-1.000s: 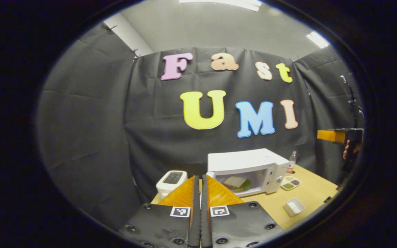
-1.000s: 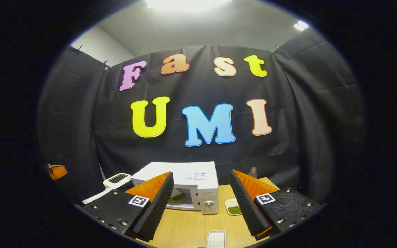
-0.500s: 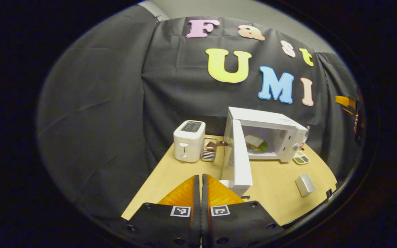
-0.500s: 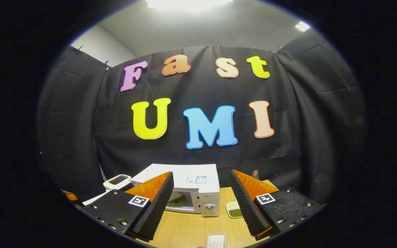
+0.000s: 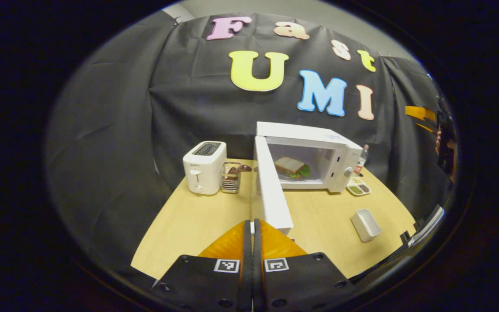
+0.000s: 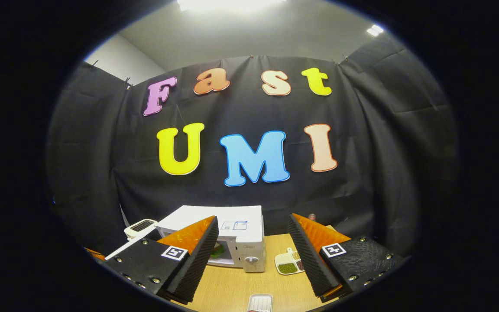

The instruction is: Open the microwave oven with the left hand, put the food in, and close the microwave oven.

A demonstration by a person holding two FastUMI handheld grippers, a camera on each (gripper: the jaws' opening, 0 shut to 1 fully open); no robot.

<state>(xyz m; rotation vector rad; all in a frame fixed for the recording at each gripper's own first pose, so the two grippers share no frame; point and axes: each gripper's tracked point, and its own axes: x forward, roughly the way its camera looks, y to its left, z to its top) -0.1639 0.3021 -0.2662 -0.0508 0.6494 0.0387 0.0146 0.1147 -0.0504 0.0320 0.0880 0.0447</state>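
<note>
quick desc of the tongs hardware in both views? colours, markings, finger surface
Left tongs: two orange wedge-shaped fingers on black textured mounts with round screws, a square black-and-white fiducial tag on each mount. Right tongs: same build, orange wedges with black ridged foam pads on the inner faces, black screw-studded mounts, one tag per side. No cables visible.
</note>
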